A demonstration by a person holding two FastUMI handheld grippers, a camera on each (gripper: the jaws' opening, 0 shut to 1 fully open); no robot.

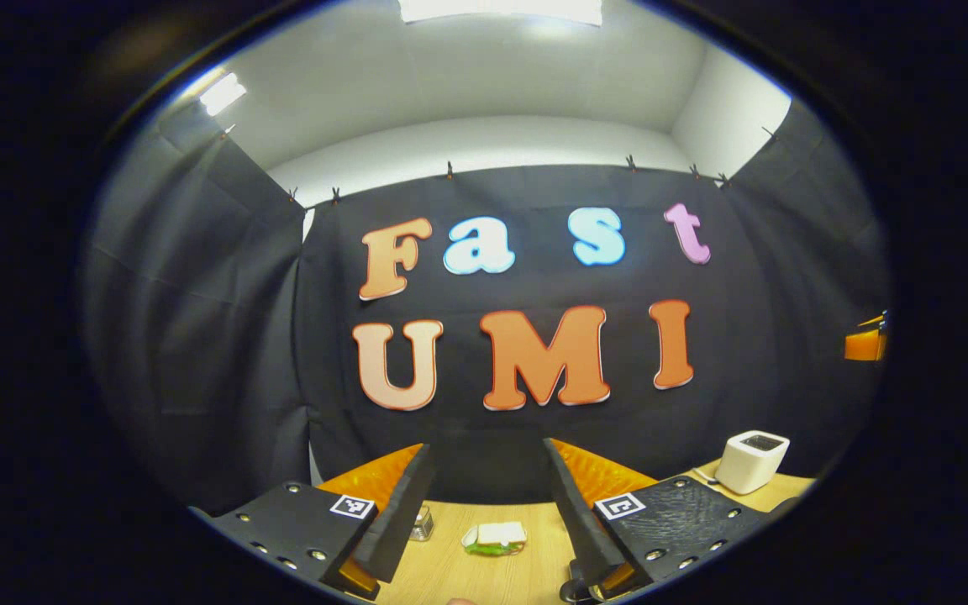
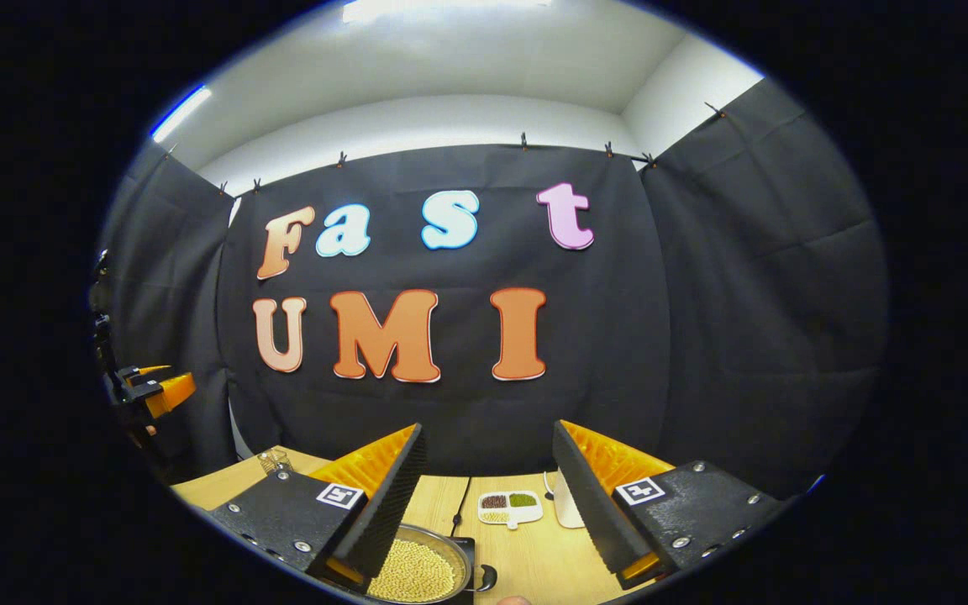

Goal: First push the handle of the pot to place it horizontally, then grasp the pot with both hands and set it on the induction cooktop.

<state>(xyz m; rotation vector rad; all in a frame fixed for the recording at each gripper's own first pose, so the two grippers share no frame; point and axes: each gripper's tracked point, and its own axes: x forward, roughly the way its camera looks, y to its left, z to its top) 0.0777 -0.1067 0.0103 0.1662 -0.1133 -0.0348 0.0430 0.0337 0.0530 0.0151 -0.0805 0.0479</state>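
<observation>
The pot (image 2: 418, 570) sits low in the right gripper view, on the wooden surface (image 2: 526, 563) just ahead of the right tongs (image 2: 484, 491). It is a round metal pot filled with small pale yellow beans, partly hidden behind the left finger of those tongs. A dark piece pokes out at its right rim; whether that is the handle cannot be told.

The right tongs are spread wide and hold nothing, raised above the surface. Beyond the pot lies a small white divided dish (image 2: 509, 507) with dark, green and pale contents, and a white object (image 2: 566, 508) stands just beside it. At the far left edge the other gripper (image 2: 152, 391) hangs in the air.

In the left gripper view the left tongs (image 1: 488, 504) are likewise spread and empty. Between their fingers lies a sandwich (image 1: 495, 538), with a small glass jar (image 1: 422, 524) to its left and a white boxy appliance (image 1: 751, 460) far right.
</observation>
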